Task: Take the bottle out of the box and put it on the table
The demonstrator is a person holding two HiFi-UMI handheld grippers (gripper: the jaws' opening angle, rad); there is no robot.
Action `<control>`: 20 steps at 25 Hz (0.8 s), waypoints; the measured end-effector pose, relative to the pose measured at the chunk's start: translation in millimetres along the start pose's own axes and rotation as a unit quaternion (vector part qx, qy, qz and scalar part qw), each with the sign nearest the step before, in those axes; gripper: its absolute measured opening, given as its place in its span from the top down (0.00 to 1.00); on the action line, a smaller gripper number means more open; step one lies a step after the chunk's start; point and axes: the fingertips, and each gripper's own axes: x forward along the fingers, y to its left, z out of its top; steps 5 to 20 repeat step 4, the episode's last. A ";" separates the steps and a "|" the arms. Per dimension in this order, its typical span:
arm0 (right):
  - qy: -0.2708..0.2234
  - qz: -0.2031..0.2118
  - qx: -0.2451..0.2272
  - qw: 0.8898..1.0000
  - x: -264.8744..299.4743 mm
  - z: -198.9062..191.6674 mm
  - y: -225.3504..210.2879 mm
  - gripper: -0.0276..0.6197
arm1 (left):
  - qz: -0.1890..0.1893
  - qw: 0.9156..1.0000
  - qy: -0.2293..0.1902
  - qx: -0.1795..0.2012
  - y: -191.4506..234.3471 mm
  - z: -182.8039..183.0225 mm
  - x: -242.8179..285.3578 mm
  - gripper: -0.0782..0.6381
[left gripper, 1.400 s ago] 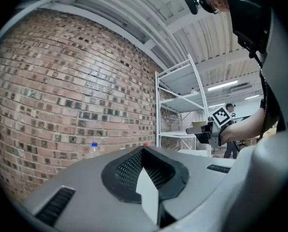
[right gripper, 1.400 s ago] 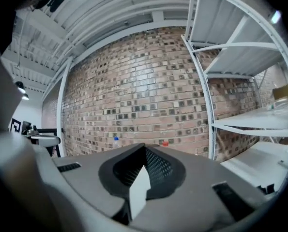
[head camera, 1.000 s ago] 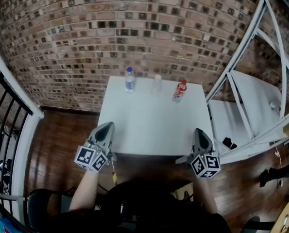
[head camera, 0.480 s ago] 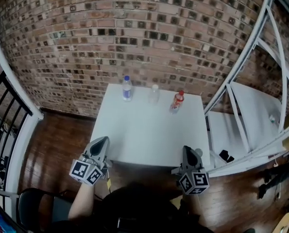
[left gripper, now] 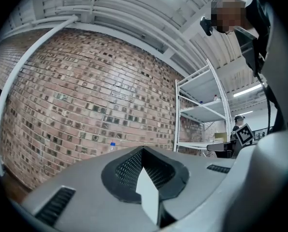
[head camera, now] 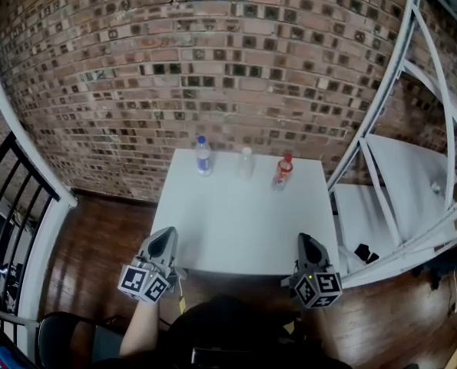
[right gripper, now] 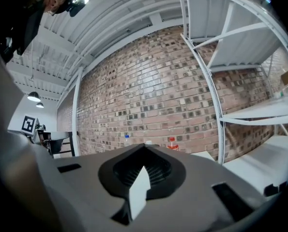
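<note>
Three bottles stand in a row at the far edge of the white table (head camera: 243,229): a blue-capped bottle (head camera: 203,157), a clear bottle (head camera: 246,162) and a red-labelled bottle (head camera: 283,171). No box is in view. My left gripper (head camera: 165,237) hovers over the table's near left edge, shut with nothing in it. My right gripper (head camera: 304,241) sits over the near right edge, also shut and empty. From the left gripper (left gripper: 143,150) only the blue cap (left gripper: 113,144) shows above the jaws. Over the right gripper (right gripper: 144,148) the red-capped bottle (right gripper: 172,142) and the blue cap (right gripper: 127,137) peek out.
A brick wall (head camera: 213,68) rises right behind the table. White metal shelving (head camera: 397,167) stands at the right, close to the table's side. A black railing (head camera: 13,206) and dark wooden floor (head camera: 97,237) lie to the left. A chair (head camera: 67,337) is near my left side.
The head view has shifted slightly. Both grippers stay shut at the table's near edge, about where they were. The bottles have not moved.
</note>
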 end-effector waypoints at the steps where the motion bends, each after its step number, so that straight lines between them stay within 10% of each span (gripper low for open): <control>1: 0.001 0.000 -0.003 1.000 -0.7 -0.1 -0.9 0.96 | 0.001 1.000 0.002 -0.001 0.0 -1.9 -0.9 0.89; 20: 0.005 -0.001 -0.007 1.000 -2.3 -0.4 -5.2 0.96 | 0.008 1.000 0.009 -0.005 1.6 -8.0 -4.6 0.89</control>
